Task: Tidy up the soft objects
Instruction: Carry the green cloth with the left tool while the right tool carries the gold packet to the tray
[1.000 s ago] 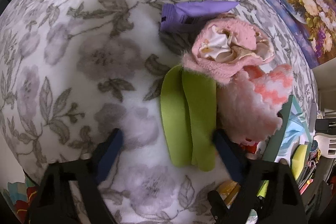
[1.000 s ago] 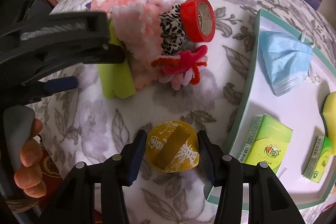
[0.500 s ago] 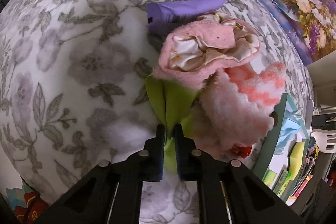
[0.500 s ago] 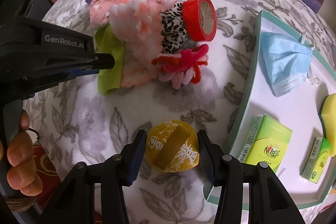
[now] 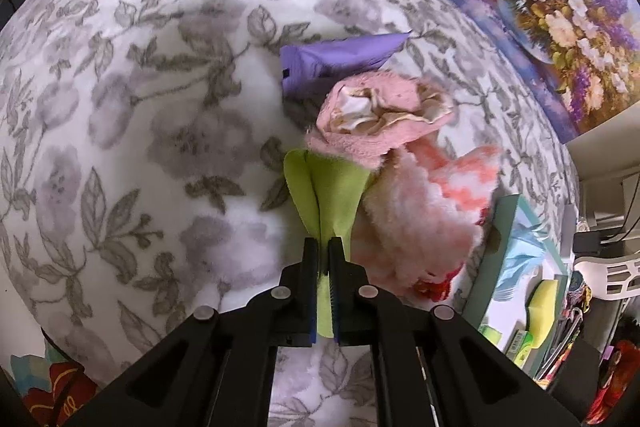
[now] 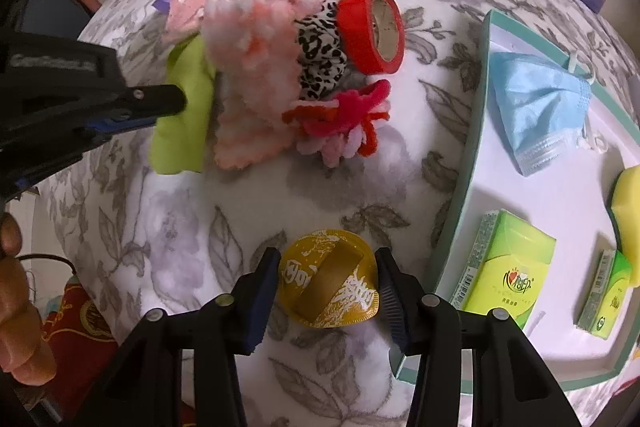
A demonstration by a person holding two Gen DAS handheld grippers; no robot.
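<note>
The teal-rimmed white tray holds a pleated blue face mask, two glossy green tissue packs and a yellow sponge. Beside it, on the fleecy grey-flowered tabletop, sits a heap of soft things: a fluffy pink-and-white knit, a leopard-print scrunchie, fuzzy red and pink pipe cleaners and a hard red tape roll. The left tool is clamped on the smooth lime-green cloth at the heap's edge, while the right tool has just narrowed around a round gold foil packet lying flat, its pads beside the rim.
</note>
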